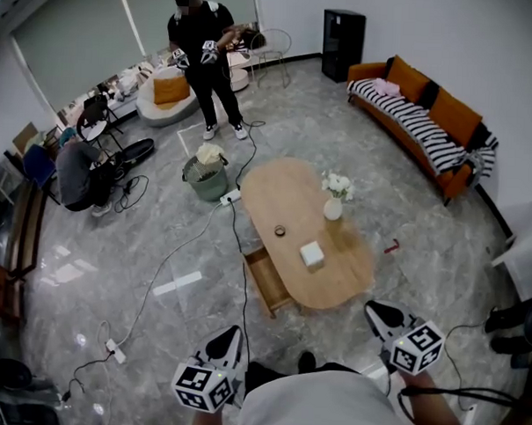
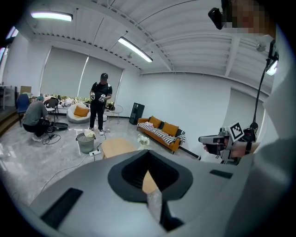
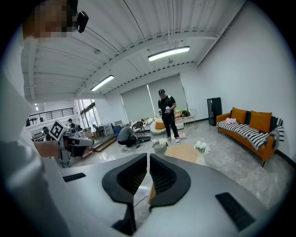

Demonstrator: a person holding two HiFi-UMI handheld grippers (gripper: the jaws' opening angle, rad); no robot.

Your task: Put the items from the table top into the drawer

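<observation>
1. An oval light-wood counter [image 1: 284,190] stands in the middle of a grey marble floor [image 1: 407,213].
2. 3 things sit on the counter: a small dark ring-shaped item [image 1: 280,231] toward its left edge, a white cube-shaped box [image 1: 312,254] just nearer and to the right, and a white vase of white flowers [image 1: 334,203] on the far right part.
3. A shallow wooden drawer [image 1: 267,285] stands pulled open from the counter's near left side.
4. The left hand-held gripper [image 1: 228,342] is at the near left, well apart from the counter. It points toward the counter, and its jaws are clenched together and empty.
5. The right hand-held gripper [image 1: 380,316] is at the near right, close to the counter's near end. Its jaws are clenched to a thin slit with nothing between them.
6. A small red object [image 1: 391,248] lies on the floor right of the counter.
7. A green waste bin [image 1: 206,180] stands at the counter's far left, and a person in black [image 1: 205,46] stands beyond it.
8. An orange sofa with a striped blanket [image 1: 420,113] lines the far right wall.
</observation>
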